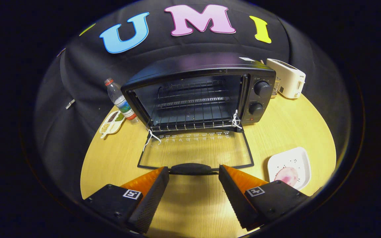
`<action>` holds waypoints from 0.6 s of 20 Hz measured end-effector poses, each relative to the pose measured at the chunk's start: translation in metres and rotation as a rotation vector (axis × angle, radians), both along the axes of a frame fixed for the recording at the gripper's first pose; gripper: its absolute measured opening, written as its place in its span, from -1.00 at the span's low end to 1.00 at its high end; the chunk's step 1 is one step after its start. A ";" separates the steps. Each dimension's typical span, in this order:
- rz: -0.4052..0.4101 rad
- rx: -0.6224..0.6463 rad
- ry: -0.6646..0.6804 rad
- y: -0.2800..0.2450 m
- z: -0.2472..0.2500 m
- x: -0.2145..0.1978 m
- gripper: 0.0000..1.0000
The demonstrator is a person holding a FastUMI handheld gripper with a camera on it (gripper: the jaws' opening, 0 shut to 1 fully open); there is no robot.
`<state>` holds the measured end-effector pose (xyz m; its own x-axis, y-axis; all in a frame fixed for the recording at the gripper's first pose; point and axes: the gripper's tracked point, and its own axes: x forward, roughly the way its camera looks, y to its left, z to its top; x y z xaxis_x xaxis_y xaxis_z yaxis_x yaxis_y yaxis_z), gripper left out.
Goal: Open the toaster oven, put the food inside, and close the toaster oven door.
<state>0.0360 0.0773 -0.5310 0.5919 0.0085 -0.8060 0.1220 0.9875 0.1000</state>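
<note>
Two fingers of my claw spread apart, gripping nothing | glass door flat on wooden surface | toaster oven boxy, wire rack inside | pink food on square white plate

Tool fingers apart, just behind open toaster oven door handle.

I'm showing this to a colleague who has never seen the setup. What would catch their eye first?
The black toaster oven at the middle of the wooden table, its glass door folded down flat and the rack bare. The open tool sits just short of the door handle, touching nothing. Right of the door, a white plate holds pink food.
</note>
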 end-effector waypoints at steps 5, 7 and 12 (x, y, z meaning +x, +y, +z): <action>0.071 0.064 -0.066 -0.022 0.037 0.010 0.98; 0.116 0.057 -0.072 -0.052 0.053 0.004 0.98; 0.085 0.054 0.016 -0.155 0.061 -0.026 0.97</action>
